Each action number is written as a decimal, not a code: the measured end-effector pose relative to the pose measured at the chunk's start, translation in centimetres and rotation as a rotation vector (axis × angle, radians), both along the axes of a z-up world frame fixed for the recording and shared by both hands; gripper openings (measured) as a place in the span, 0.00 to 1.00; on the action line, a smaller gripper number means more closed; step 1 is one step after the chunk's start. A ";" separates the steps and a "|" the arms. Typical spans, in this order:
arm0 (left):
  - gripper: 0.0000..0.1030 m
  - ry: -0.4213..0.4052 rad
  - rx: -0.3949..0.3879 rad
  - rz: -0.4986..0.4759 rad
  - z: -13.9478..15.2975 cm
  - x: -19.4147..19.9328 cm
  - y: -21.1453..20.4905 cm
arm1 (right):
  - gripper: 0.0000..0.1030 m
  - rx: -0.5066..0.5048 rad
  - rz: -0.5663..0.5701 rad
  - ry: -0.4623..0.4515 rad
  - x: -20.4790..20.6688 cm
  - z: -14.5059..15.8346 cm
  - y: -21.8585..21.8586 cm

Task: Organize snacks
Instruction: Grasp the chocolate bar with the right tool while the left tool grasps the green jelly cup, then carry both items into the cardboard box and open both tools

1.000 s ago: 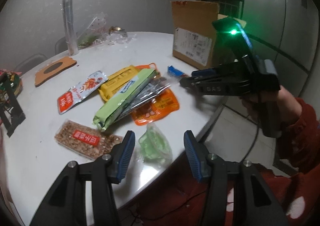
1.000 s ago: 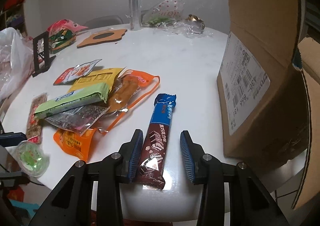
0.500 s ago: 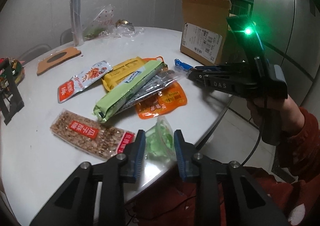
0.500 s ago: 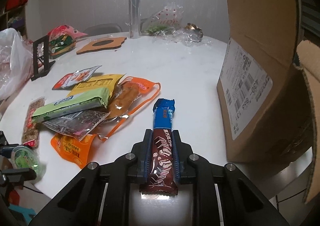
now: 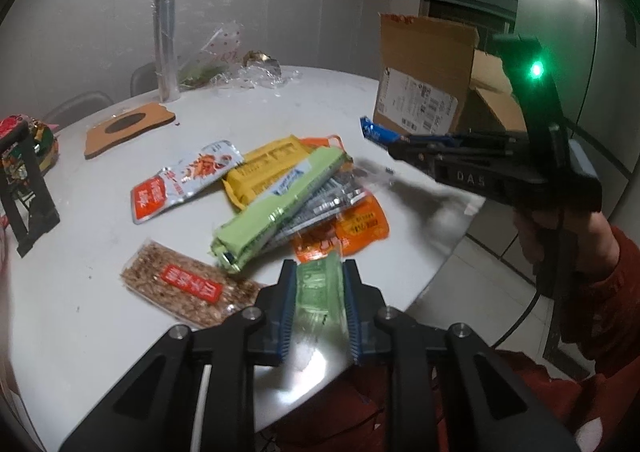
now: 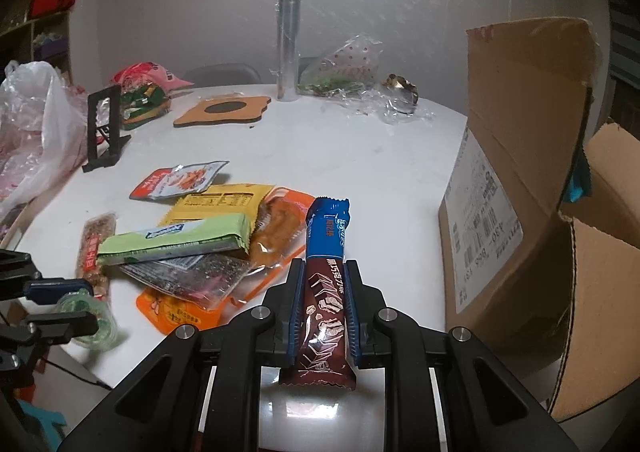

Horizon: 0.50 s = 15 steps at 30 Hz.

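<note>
Both pairs of tongs have been closed since a second ago, and each load appears lifted clear of the table (image 6: pixel 360 156). The left gripper (image 5: pixel 319 304) is clamped on the green jelly cup (image 5: pixel 319 292), held over the table's near edge; the right gripper (image 6: pixel 323 304) is clamped on the chocolate bar (image 6: pixel 326 276), also held over the near edge.

The coming move is judged to be a carry into the cardboard box (image 6: pixel 520 188), which stands at the table's right edge. From the right tongs the box lies to the right and just beside; from the left tongs it lies well apart, beyond the right gripper. The right hand is therefore the nearer. The bar's long axis runs along the fingers, its blue end forward and its brown end trailing behind the pads, so a turn toward the box opening would be needed. The loose packets (image 5: pixel 276 204) are left heaped near the table's middle. Both grippers are held roughly level, pointing across the table.
</note>
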<state>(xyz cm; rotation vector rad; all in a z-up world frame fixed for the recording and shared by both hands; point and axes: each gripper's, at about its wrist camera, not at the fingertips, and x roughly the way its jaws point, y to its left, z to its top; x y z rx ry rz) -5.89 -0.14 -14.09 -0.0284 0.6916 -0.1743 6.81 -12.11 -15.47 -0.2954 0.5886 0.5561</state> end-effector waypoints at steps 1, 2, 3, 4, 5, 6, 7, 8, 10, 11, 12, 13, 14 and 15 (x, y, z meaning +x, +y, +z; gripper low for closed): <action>0.19 -0.006 0.002 0.004 0.3 0.0 0.2 | 0.14 0.004 0.008 0.006 0.0 0.1 0.1; 0.19 -0.016 0.007 0.011 0.8 0.1 0.4 | 0.14 0.007 0.015 0.008 0.0 0.2 0.2; 0.19 -0.025 0.009 0.015 1.2 0.0 0.5 | 0.14 0.008 0.024 0.002 -0.2 0.5 0.3; 0.19 -0.035 0.010 0.018 1.7 0.0 0.7 | 0.14 0.009 0.032 -0.004 -0.3 0.8 0.4; 0.19 -0.044 0.011 0.020 2.2 0.0 0.8 | 0.14 0.012 0.045 -0.011 -0.6 1.3 0.6; 0.19 -0.058 0.011 0.027 2.9 -0.1 1.1 | 0.14 0.017 0.056 -0.016 -0.8 1.7 0.7; 0.19 -0.070 0.010 0.033 3.7 -0.1 1.4 | 0.14 0.021 0.071 -0.026 -1.1 2.4 0.9; 0.19 -0.080 0.011 0.039 4.4 0.0 1.6 | 0.14 0.022 0.088 -0.040 -1.5 3.2 1.0; 0.19 -0.115 0.028 0.050 6.6 0.4 2.0 | 0.14 0.032 0.120 -0.071 -2.1 5.0 1.2; 0.19 -0.129 0.036 0.052 7.6 0.7 2.0 | 0.14 0.042 0.138 -0.087 -2.4 6.2 1.1; 0.19 -0.146 0.045 0.051 8.7 0.9 1.9 | 0.14 0.053 0.152 -0.098 -2.6 7.2 1.0; 0.19 -0.170 0.055 0.043 10.3 1.4 1.7 | 0.14 0.072 0.176 -0.128 -3.0 9.3 0.6; 0.19 -0.189 0.059 0.031 11.4 1.7 1.4 | 0.14 0.079 0.184 -0.142 -3.1 10.1 0.3; 0.19 -0.210 0.062 0.014 12.9 2.3 1.0 | 0.14 0.091 0.192 -0.166 -3.2 11.6 -0.3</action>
